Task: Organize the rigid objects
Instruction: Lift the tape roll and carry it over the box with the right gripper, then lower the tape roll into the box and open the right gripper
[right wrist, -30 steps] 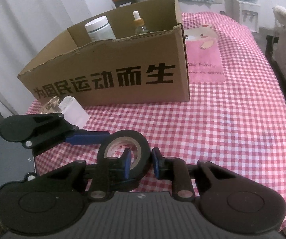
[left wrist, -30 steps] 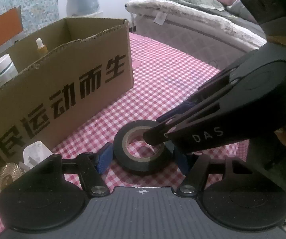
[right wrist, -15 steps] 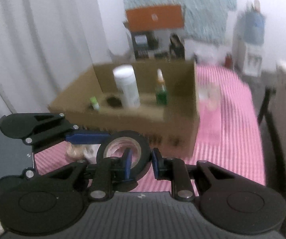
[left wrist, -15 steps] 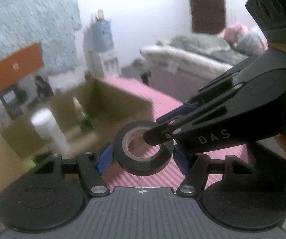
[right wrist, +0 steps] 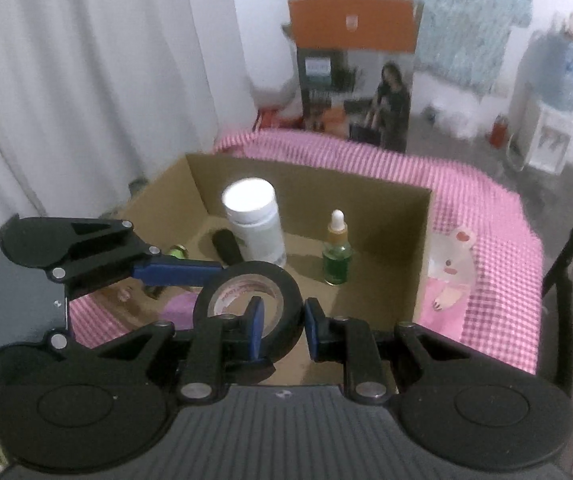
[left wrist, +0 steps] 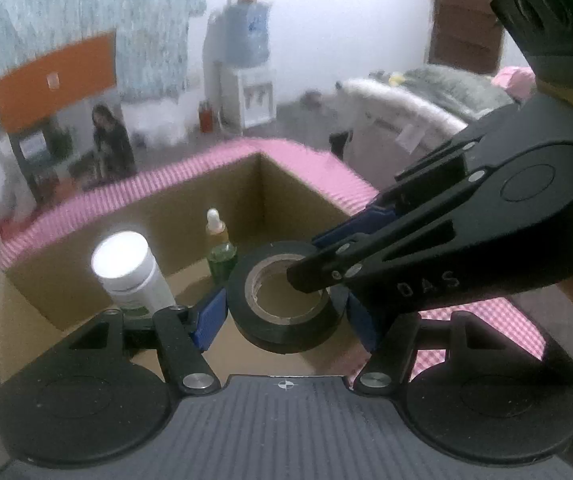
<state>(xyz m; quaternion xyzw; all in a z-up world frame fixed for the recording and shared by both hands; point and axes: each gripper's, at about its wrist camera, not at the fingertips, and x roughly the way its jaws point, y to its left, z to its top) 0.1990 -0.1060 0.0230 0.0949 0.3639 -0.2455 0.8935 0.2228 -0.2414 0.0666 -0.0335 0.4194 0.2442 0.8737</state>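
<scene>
A black tape roll (left wrist: 282,334) (right wrist: 246,271) hangs in the air above the near side of an open cardboard box (left wrist: 286,184) (right wrist: 386,216). My left gripper (left wrist: 284,316) has its blue pads against the roll's outer sides, shut on it. My right gripper (right wrist: 284,320) (left wrist: 314,256) pinches the roll's wall, one finger inside the hole and one outside. In the right wrist view, one blue finger (right wrist: 178,272) of the left gripper reaches the roll from the left. Inside the box stand a white bottle (left wrist: 126,268) (right wrist: 252,220) and a green dropper bottle (left wrist: 218,248) (right wrist: 338,256).
The box sits on a table with a pink checked cloth (right wrist: 486,260) (left wrist: 486,320). A dark cylinder (right wrist: 226,246) and a small green-capped item (right wrist: 176,250) also lie in the box. White curtain at the left, a water dispenser (left wrist: 246,60) and a bed (left wrist: 426,96) beyond.
Both grippers rose together with the tape roll, from the cloth in front of the box to above its open top. The box's inside is now in sight.
</scene>
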